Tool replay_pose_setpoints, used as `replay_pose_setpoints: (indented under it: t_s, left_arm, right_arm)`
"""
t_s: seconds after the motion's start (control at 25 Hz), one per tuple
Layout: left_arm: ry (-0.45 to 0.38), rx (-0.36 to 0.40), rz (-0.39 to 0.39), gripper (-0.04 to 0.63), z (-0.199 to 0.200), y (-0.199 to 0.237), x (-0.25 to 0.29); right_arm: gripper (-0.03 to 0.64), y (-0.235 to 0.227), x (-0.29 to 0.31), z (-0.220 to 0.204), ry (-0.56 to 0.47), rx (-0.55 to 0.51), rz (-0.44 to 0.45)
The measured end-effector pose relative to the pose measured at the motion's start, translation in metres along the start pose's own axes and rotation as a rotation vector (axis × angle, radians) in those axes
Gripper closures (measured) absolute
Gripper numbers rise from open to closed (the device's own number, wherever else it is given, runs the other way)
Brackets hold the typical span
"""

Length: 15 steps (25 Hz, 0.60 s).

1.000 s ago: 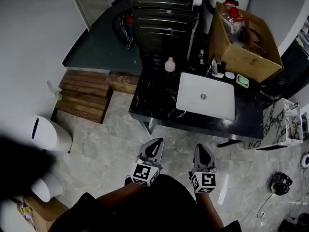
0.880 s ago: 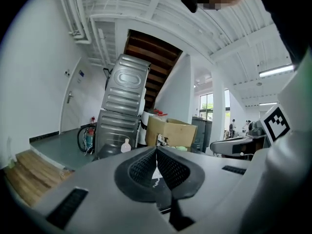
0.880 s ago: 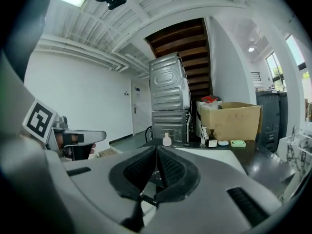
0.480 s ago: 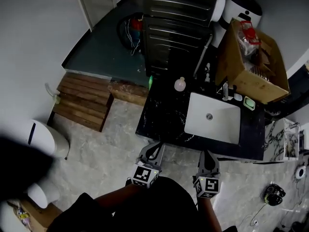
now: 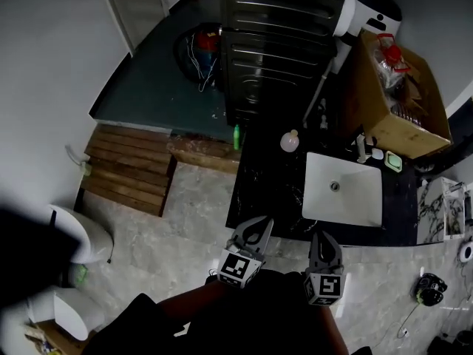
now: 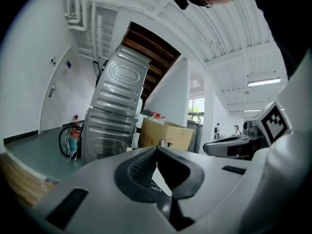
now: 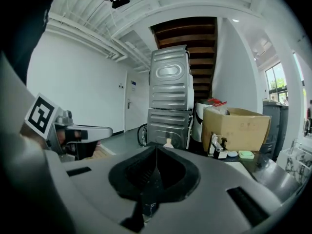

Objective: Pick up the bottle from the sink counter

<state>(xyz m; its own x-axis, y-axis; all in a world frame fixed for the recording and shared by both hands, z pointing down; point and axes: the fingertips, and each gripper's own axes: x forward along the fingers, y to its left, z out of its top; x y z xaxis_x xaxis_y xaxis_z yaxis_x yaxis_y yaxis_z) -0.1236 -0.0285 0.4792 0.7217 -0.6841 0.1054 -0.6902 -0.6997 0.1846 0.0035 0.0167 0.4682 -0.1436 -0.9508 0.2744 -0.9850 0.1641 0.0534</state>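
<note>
Grey marbled floor (image 5: 177, 220) fills the near part of the head view, w/ the person's dark sleeves (image 5: 222, 324) at the bottom edge. Both grippers are held side by side just before the near edge of a black counter (image 5: 270, 187), apart from each other and not touching it. L gripper (image 5: 259, 222): jaws pressed together at the tips, nothing btw them. R gripper (image 5: 323, 236): jaws also closed tip to tip, nothing held. A white rectangular sink (image 5: 355, 202) sits in the right half of the counter and reaches close to its near edge. The bottle (image 5: 289, 141), round and pale pink w/ a light cap, stands upright near the counter's far edge, left of the sink's far-left corner and well apart from both grippers. In the R gripper view it shows just above the closed jaw tips. A small green bottle (image 5: 236, 136) is at the counter's far-left corner; on it or just beside it, cannot tell. Near the far-right corner are a tap (image 5: 361, 147) and a green soap dish (image 5: 392, 161). Beyond them is an open cardboard box (image 5: 403, 98), and behind the counter are stacked steel machines (image 5: 284, 43). To the left on the floor lie wooden steps (image 5: 129, 170).
</note>
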Motion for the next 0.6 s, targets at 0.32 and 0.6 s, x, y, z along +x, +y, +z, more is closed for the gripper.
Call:
replay_pose_setpoints:
  t_s: [0.32, 0.6]
  left_arm:
    - [0.049, -0.015, -0.054, 0.578, -0.020, 0.031, 0.021]
    - [0.073, -0.004, -0.077, 0.578, -0.028, 0.032, 0.054]
  right_arm:
    - [0.578, 0.008, 0.013, -0.006, 0.033, 0.008, -0.035]
    - [0.578, -0.017, 0.024, -0.021, 0.032, 0.066, -0.062]
